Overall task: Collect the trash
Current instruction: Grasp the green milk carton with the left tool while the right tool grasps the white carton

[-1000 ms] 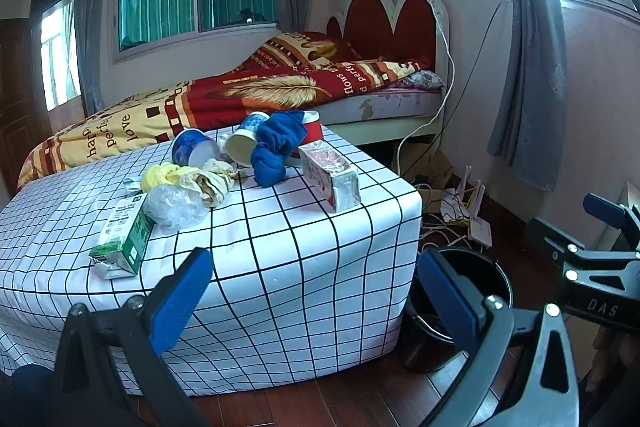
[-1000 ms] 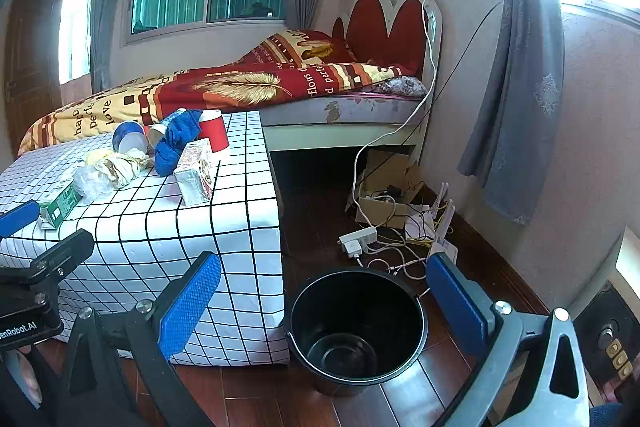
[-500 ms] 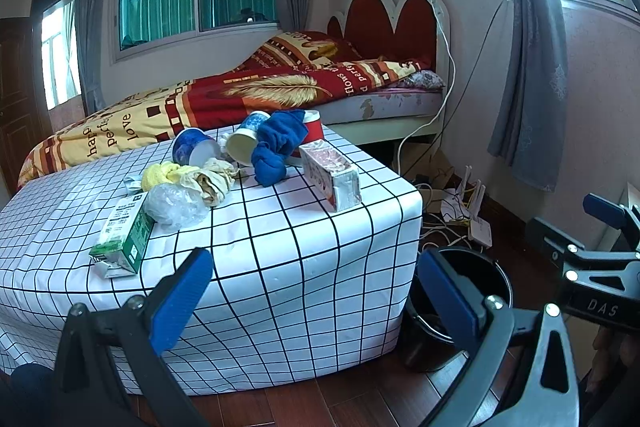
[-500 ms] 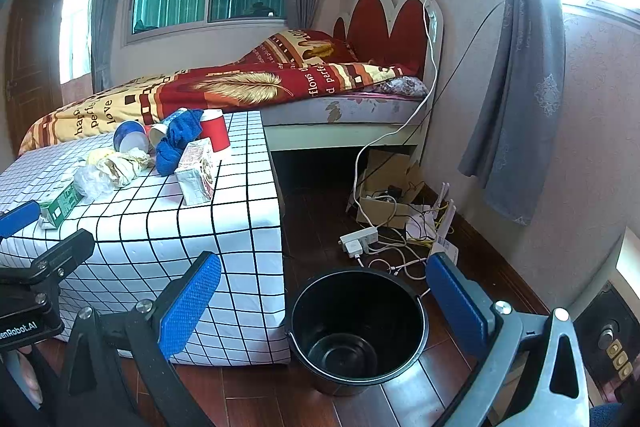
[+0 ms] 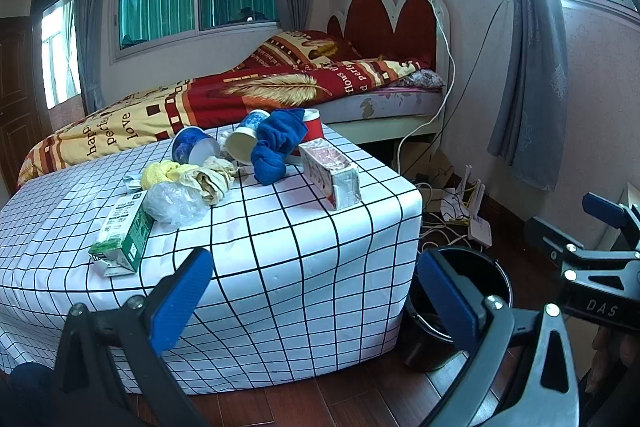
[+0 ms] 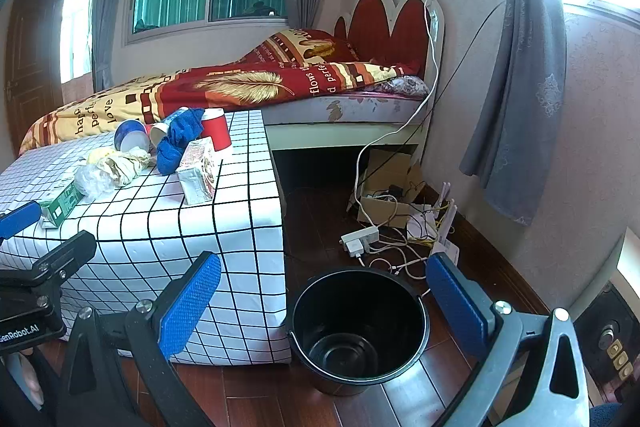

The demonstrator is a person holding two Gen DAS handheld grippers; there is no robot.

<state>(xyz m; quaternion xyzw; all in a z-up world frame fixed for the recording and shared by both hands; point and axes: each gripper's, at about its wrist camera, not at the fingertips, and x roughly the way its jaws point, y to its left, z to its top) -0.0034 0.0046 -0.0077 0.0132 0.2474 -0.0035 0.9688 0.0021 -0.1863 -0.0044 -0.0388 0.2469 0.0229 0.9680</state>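
Right wrist view, right tongs [image 6: 316, 301] agape, empty, above black bucket [image 6: 360, 327]

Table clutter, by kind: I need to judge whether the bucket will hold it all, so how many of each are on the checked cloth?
Cartons: 2, green carton, red carton
Cups: 3, blue cup, white-rimmed cup, red cup
Cloths: 2, blue cloth, yellow cloth
Crumpled wrappers: 2, clear plastic, beige wad
Total: 9
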